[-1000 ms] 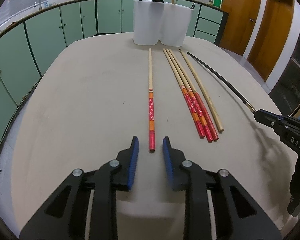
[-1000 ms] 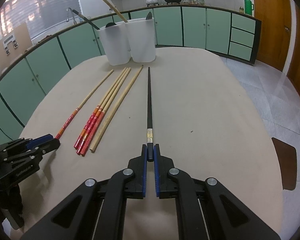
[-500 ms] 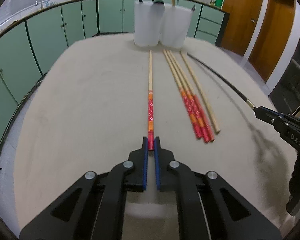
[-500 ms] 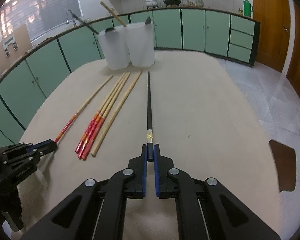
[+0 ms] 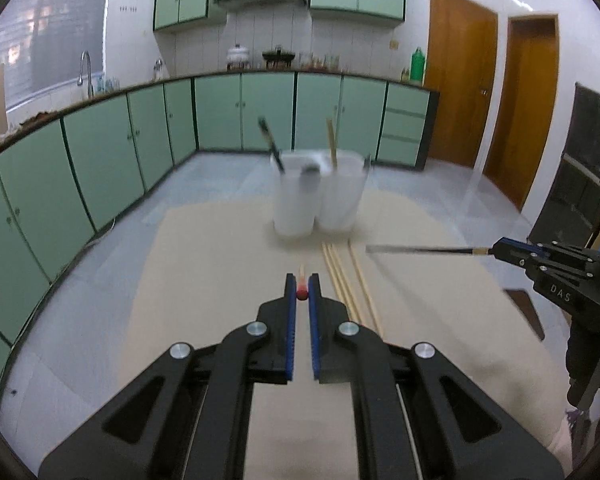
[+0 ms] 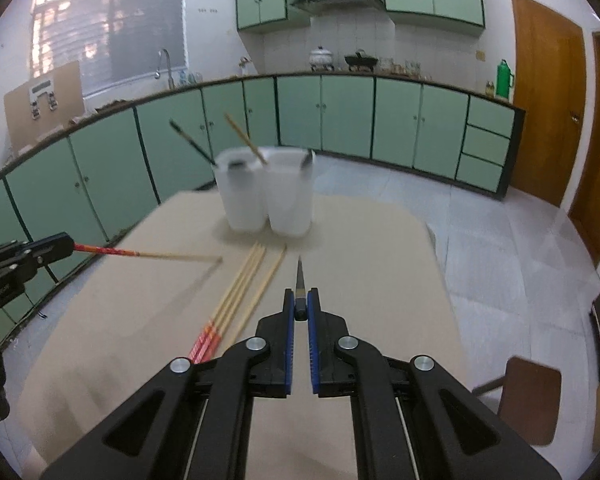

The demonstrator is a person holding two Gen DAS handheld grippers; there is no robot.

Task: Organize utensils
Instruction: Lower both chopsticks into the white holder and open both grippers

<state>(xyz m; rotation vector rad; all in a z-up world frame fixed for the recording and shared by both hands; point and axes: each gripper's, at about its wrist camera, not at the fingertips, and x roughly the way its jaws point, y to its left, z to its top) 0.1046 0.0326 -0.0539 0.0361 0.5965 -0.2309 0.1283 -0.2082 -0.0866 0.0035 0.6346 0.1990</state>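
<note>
My left gripper [image 5: 302, 286] is shut on the red end of a red-and-wood chopstick [image 5: 301, 292], held above the table and seen end-on. From the right wrist view the same chopstick [image 6: 140, 254] sticks out level from the left gripper [image 6: 66, 242]. My right gripper [image 6: 300, 300] is shut on a black chopstick [image 6: 300, 280], also lifted and pointing at two white containers [image 6: 268, 196]. That black chopstick [image 5: 420, 249] shows at the right of the left wrist view. Red-handled chopsticks and one plain chopstick [image 6: 240, 288] lie on the beige table [image 6: 372, 280].
The white containers [image 5: 316, 204] stand at the table's far end and hold a dark utensil and a wooden stick. A brown chair seat [image 6: 528, 396] sits beside the table's right edge. Green cabinets [image 6: 340, 120] line the room behind.
The left gripper shut on the red chopstick's end. Both grippers then rose, lifting their chopsticks off the table, and the views tilted up towards the room.
</note>
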